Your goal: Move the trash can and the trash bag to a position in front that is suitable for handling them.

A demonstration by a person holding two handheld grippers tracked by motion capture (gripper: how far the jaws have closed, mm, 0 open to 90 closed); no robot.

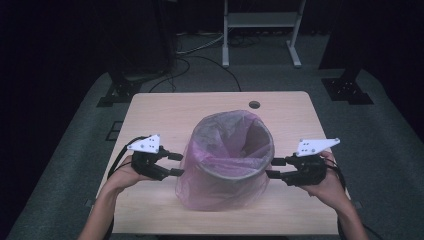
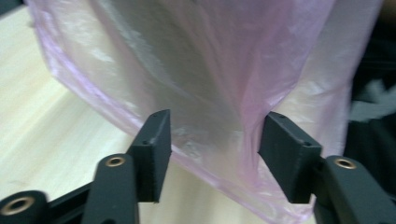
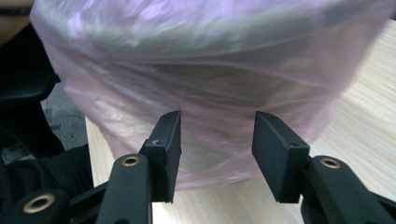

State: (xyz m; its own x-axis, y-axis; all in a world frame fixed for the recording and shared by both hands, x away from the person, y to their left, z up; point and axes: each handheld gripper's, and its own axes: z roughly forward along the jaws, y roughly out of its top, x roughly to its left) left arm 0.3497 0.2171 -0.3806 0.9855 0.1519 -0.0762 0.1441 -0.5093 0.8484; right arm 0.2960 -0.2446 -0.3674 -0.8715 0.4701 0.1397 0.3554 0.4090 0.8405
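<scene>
clearly the pink bag (image 1: 220, 172) lines a grey bin (image 1: 234, 145) at the table's (image 1: 160, 107) middle, its skirt hanging loose down the sides; best pinch only slack film at matching heights; left gripper (image 1: 176, 164) and right gripper (image 1: 270, 167) gape wide, tips at the plastic, gripping nothing

It looks like a lab: a small wood table (image 1: 150, 107) on grey carpet (image 1: 75, 150), dark walls, cables (image 1: 200, 55) and a white stand (image 1: 260, 30) at 12 o'clock.
</scene>
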